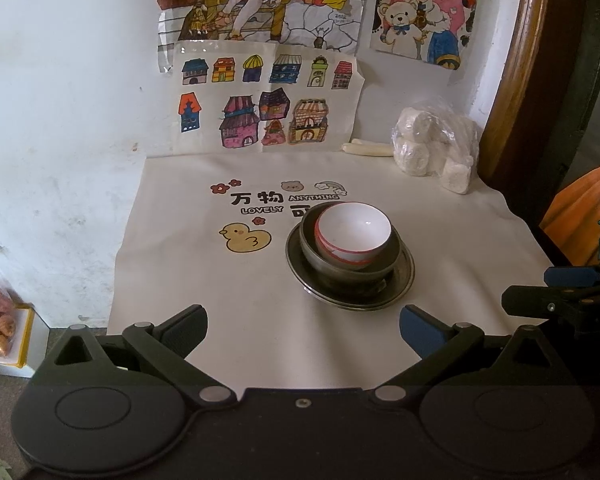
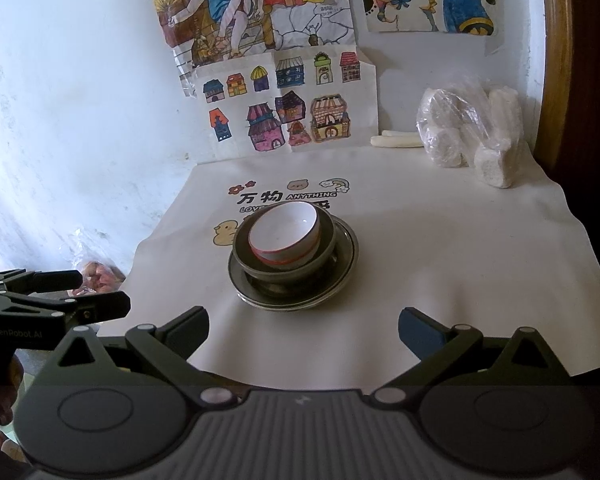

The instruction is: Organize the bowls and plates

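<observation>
One white bowl [image 1: 353, 232] with a red rim sits tilted inside one dark bowl [image 1: 350, 266], which rests on one metal plate [image 1: 350, 294], stacked mid-counter on the printed cloth [image 1: 228, 280]. A bag of white cakes [image 1: 436, 140] lies at two o'clock. Left tongs [image 1: 303, 330] and right tongs [image 2: 303, 330] both hang spread wide, empty, at six o'clock of the stack.

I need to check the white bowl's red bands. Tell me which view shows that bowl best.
The left wrist view. There the white bowl tilts toward the camera, showing its inside and the red bands on its near wall, nested in the dark bowl. The right wrist view shows the white bowl too, slightly smaller, with one band visible.
</observation>
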